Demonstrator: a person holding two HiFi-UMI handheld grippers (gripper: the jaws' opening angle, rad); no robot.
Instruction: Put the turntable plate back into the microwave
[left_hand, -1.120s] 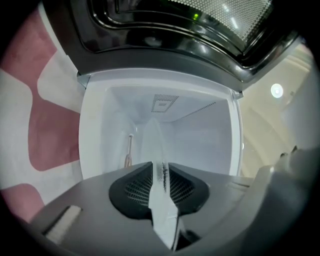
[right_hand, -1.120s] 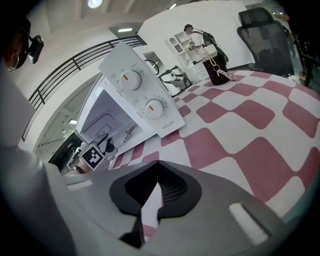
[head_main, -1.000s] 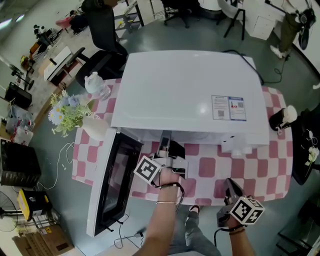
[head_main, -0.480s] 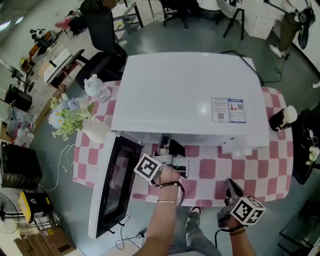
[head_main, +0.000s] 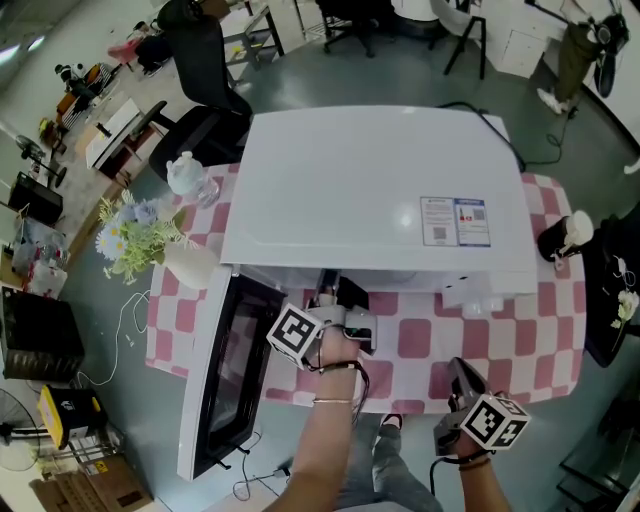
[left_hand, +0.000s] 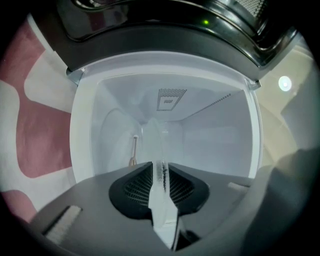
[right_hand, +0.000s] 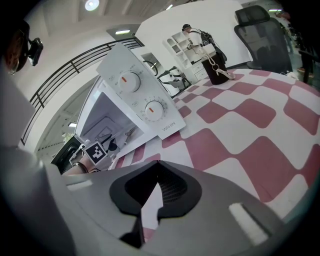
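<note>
The white microwave (head_main: 380, 190) stands on the pink-checked table with its door (head_main: 225, 370) swung open to the left. My left gripper (head_main: 335, 300) is at the mouth of the cavity (left_hand: 200, 135), shut on the clear glass turntable plate (left_hand: 154, 137). The plate shows edge-on between the pads and reaches into the cavity. In the head view the microwave's top hides the plate. My right gripper (head_main: 460, 385) hovers near the table's front edge, right of the microwave, shut with nothing in it (right_hand: 157, 172). From the right gripper view I see the two-knob control panel (right_hand: 145, 107).
A vase of flowers (head_main: 135, 230) and a clear teapot (head_main: 188, 170) stand at the table's left end. A dark container (head_main: 560, 238) sits at the right end. The checked cloth (head_main: 420, 335) lies in front of the microwave. Office chairs stand beyond the table.
The left gripper has shifted only slightly at the microwave's mouth, still holding the plate. The right gripper has not moved.
</note>
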